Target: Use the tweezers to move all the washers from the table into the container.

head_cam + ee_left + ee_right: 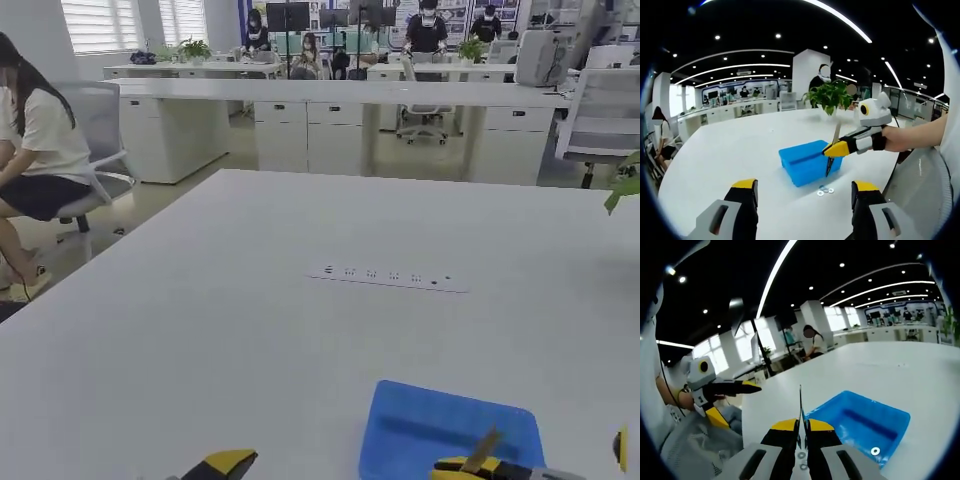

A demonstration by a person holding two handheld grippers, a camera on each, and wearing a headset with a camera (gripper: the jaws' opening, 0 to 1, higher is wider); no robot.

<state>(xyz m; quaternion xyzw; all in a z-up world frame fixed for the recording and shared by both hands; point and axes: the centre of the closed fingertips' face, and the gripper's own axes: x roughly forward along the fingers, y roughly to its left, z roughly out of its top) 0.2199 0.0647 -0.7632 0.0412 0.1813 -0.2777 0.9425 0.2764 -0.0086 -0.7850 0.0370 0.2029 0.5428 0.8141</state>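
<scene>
The small, flat metal washers [825,190] lie in a little cluster on the smooth white table [730,150], just beside a corner of the blue plastic container [807,162] — a single washer [875,451] is already inside it. The right gripper [801,425] has its fingers pressed together on the thin tweezers [800,400], which point down near the cluster. The left gripper [805,185] has its fingers wide apart — holding nothing.
</scene>
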